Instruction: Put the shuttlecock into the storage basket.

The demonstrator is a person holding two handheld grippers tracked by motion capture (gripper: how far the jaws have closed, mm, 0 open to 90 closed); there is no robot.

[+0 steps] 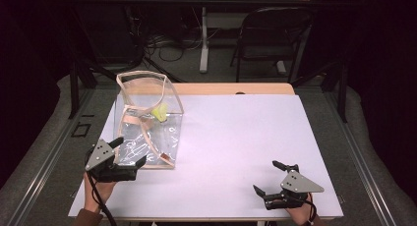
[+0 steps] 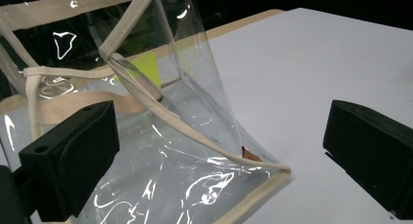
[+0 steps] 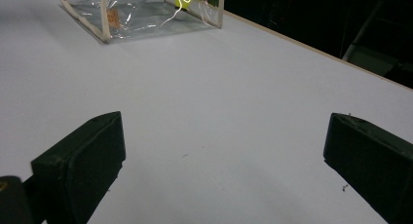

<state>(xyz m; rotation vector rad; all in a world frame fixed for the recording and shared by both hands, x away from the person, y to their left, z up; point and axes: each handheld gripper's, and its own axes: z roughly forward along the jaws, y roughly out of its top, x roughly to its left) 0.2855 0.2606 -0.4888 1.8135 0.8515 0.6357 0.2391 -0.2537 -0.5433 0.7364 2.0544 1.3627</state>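
A clear plastic tote bag [image 1: 147, 123] with beige trim and straps stands at the left of the white table [image 1: 236, 137], with a yellow-green tag [image 1: 160, 111] inside. My left gripper [image 1: 129, 150] is open at the bag's near corner, its jaws straddling the clear front panel [image 2: 160, 175] and the beige bottom edge. The bag [image 3: 146, 12] lies far off in the right gripper view. My right gripper [image 1: 269, 177] is open over bare table at the near right, nothing between its jaws.
A folding chair [image 1: 273, 34] and a table leg [image 1: 203, 39] stand beyond the far edge amid cables on the floor. Dark carpet surrounds the table. A wooden strip [image 1: 236, 89] runs along the table's far edge.
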